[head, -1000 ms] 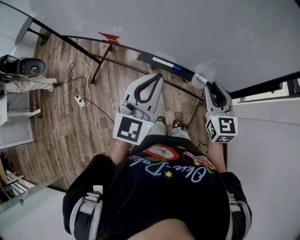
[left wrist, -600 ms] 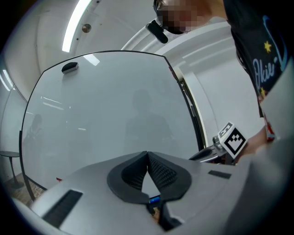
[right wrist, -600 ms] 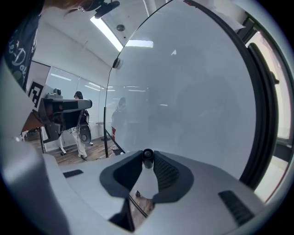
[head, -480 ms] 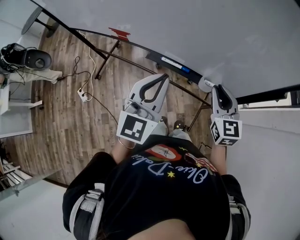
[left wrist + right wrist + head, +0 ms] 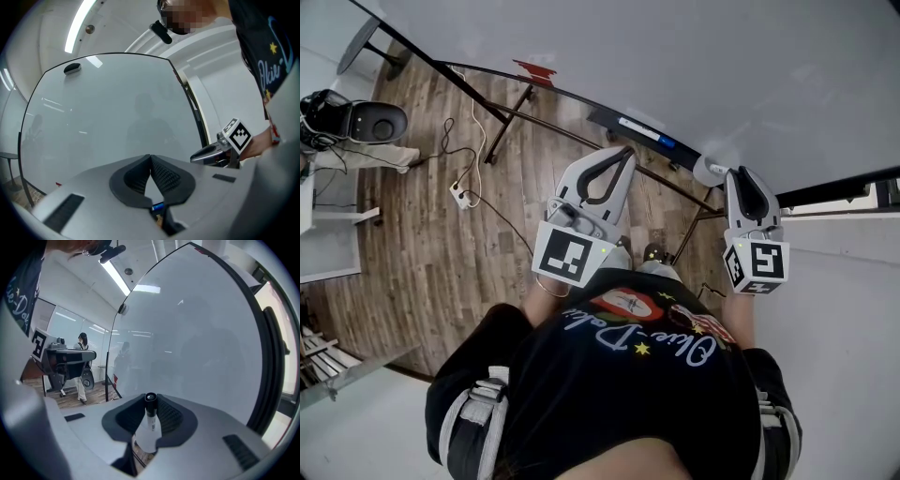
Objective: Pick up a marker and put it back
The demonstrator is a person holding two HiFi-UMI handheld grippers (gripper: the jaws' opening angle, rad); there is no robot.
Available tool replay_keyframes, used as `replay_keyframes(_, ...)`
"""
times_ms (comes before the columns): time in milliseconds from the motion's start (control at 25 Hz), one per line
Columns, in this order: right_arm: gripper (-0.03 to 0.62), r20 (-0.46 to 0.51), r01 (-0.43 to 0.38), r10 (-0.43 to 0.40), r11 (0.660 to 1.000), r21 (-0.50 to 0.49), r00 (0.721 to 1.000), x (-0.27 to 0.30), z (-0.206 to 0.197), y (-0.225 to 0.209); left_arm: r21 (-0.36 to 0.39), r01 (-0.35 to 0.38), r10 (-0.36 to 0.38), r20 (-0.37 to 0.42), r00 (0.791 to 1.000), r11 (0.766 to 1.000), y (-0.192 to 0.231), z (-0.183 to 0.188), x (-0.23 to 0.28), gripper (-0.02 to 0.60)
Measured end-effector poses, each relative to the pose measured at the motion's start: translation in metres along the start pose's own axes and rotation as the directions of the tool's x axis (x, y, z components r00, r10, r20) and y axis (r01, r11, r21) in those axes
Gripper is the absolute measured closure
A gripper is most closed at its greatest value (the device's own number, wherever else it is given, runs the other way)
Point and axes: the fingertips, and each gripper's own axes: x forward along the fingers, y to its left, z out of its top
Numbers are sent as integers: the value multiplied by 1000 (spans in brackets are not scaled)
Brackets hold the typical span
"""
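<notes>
Right gripper (image 5: 150, 404): jaws closed on marker (image 5: 151, 420), cap at the tips, in front of the whiteboard (image 5: 197, 324) and near the tray (image 5: 602, 116). Left gripper (image 5: 150, 161): jaws together, empty. We squeeze firmly and lift straight, clear of the board.

The whiteboard (image 5: 722, 75) fills the upper right of the head view, and its ledge (image 5: 600, 118) runs along its lower edge at upper centre. The floor (image 5: 422, 253) lies at left, with a power strip (image 5: 461, 197) on it. The left tongs (image 5: 622, 155) sit at centre, below the ledge. The right tongs (image 5: 737, 174) are to their right, with a marker (image 5: 150, 416) between the jaws.
</notes>
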Motion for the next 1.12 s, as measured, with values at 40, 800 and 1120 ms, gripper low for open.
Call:
replay_keyframes(40, 522, 3, 1, -1, 1000, -2, 1000, -1, 3, 0, -1, 2, -2, 1, 1000, 1000, 0, 0, 1, 577)
replay_keyframes(800, 522, 142, 52, -50, 999, -7, 989, -36, 63, -18, -17, 77, -76, 36, 996, 997, -14, 2, 26, 578)
replay_keyframes(1120, 522, 181, 93, -93, 996, 9, 979, -63, 77, -34, -4, 129, -129, 45, 991, 992, -29, 6, 40, 578)
